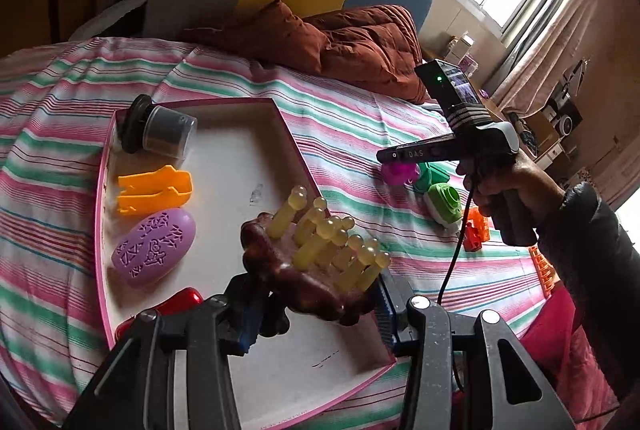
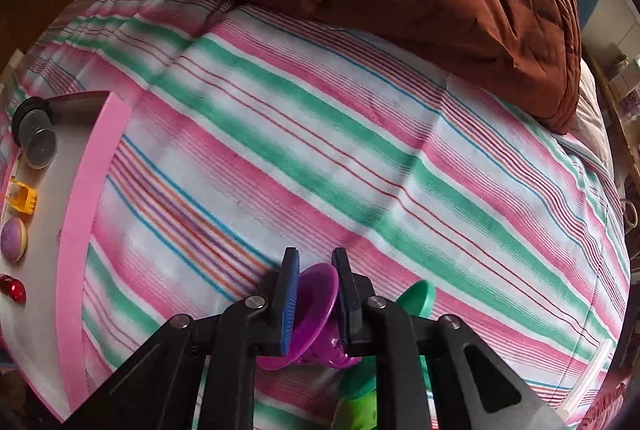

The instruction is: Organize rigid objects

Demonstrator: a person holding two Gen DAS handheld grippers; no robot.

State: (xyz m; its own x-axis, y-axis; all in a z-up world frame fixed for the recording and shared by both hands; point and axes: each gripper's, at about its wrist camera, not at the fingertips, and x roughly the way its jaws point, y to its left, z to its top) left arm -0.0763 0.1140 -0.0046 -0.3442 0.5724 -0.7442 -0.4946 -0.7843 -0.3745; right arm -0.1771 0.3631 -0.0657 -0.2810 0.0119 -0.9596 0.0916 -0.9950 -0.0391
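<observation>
My left gripper (image 1: 316, 314) is shut on a dark brown massager with yellowish knobbed prongs (image 1: 320, 254), held above the pink-rimmed white tray (image 1: 240, 166). The tray holds a black-capped clear jar (image 1: 160, 130), an orange plastic piece (image 1: 154, 190), a purple oval (image 1: 154, 248) and a red object (image 1: 180, 304). My right gripper (image 2: 314, 294) is closed around a purple toy cup (image 2: 312, 314) on the bedspread, with a green toy (image 2: 416, 300) beside it. The right gripper also shows in the left wrist view (image 1: 408, 158) over a magenta toy (image 1: 396, 174).
A striped pink, green and white bedspread (image 2: 320, 130) covers the bed. A brown quilt (image 2: 460, 10) lies at the far side. Green toys (image 1: 442, 206) and orange toys (image 1: 476, 230) lie right of the tray. The tray's pink edge (image 2: 86, 230) is at the left in the right wrist view.
</observation>
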